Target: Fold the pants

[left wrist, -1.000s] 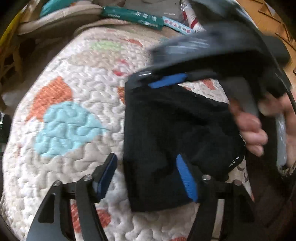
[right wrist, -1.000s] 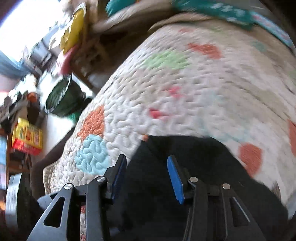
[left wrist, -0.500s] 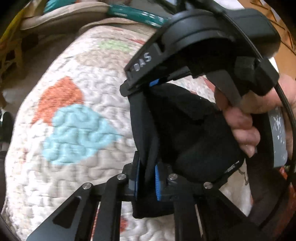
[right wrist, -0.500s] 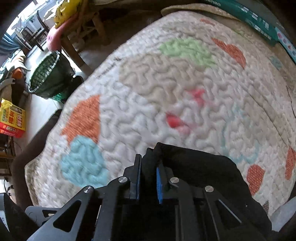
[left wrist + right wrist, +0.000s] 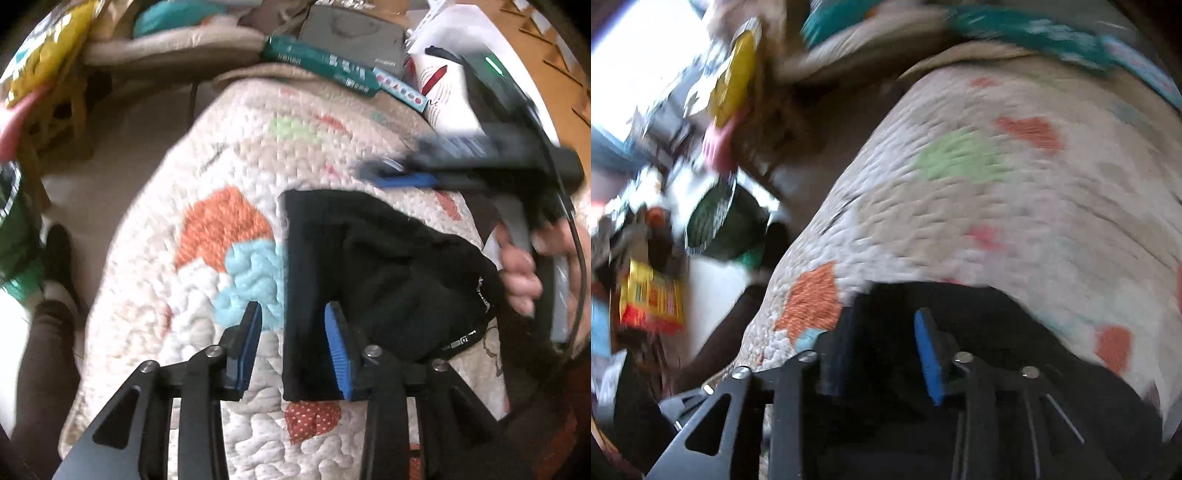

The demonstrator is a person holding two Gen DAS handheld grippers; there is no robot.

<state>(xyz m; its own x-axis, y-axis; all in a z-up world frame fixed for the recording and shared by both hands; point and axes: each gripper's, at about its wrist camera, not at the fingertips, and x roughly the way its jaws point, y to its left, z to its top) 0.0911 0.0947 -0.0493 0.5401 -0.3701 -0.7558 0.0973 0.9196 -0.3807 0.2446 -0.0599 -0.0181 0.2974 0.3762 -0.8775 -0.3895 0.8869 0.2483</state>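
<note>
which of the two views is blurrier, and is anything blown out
Right wrist view: smeared throughout by motion, quilt stitching soft, window corner at top left blown out white. Left wrist view: sharper, black pants and near blue pads crisp, only the right gripper streaked; strong fisheye bending in both.

A cream quilt (image 5: 207, 206) with orange, pale blue and green patches covered the bed. Along its far edge lay a teal box (image 5: 321, 66) and a grey flat case (image 5: 351, 35). Beside the bed stood a dark green basket (image 5: 720, 225), with a red-and-yellow packet (image 5: 650, 299) nearby.
</note>
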